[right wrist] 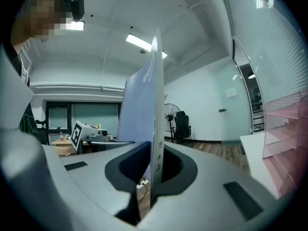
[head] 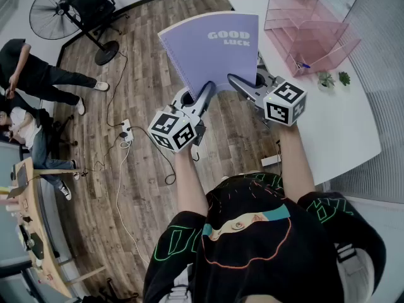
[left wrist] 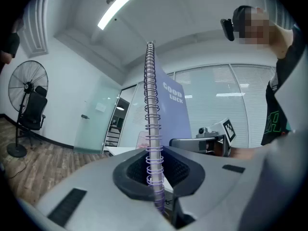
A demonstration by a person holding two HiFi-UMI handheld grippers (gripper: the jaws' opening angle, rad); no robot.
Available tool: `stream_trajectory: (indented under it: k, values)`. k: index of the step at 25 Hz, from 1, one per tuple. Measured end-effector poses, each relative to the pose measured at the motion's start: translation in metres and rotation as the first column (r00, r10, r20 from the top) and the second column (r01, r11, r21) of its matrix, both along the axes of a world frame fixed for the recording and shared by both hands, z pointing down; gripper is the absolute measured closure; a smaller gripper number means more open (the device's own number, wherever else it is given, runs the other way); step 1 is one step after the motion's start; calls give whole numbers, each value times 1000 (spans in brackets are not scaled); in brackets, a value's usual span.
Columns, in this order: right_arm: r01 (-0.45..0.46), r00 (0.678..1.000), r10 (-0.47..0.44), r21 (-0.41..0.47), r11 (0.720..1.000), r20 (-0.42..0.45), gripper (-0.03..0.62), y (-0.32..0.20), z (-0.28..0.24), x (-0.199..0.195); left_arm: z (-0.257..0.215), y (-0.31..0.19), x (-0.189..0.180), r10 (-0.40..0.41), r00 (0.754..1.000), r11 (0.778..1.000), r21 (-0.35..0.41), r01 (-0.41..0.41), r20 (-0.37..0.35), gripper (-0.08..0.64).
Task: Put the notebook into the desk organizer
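Note:
A purple spiral notebook (head: pixel 211 49) with "GOOD LUCK" on its cover is held upright in the air over the wooden floor, left of the white desk. My left gripper (head: pixel 205 96) is shut on its spiral-bound edge (left wrist: pixel 153 129). My right gripper (head: pixel 237 82) is shut on the opposite edge of the notebook (right wrist: pixel 156 124). The pink translucent desk organizer (head: pixel 306 30) stands on the desk, to the right of the notebook and apart from it.
The white desk (head: pixel 334 125) runs along the right, with two small green plants (head: pixel 333 79) near the organizer. A standing fan (head: pixel 60 8), an office chair and floor cables with a power strip (head: pixel 126 131) are at left. Two people (head: pixel 25 100) are at the far left.

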State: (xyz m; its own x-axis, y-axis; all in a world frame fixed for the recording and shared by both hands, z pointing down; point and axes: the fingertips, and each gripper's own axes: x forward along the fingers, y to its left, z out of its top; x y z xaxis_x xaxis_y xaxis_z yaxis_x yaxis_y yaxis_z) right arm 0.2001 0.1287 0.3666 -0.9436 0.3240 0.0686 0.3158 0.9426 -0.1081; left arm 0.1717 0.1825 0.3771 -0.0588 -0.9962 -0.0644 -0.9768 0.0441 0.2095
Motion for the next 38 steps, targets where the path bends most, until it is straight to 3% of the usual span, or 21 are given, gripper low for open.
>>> stream_trajectory:
  k: [14, 24, 31, 38]
  values:
    - [23, 1000, -23, -10, 1000, 4, 551, 28, 10, -24, 9, 30, -20, -48, 999, 999, -7, 48, -8, 534]
    - [-20, 1000, 20, 23, 1000, -12, 550, 8, 12, -32, 14, 9, -30, -8, 1000, 1000, 20, 8, -30, 534]
    - [-15, 1000, 16, 25, 1000, -16, 549, -8, 7, -69, 8, -7, -65, 1, 1000, 1000, 31, 0, -27, 535]
    - [61, 998, -61, -5, 998, -12, 549, -7, 6, -141, 6, -4, -132, -73, 997, 997, 3, 73, -33, 534]
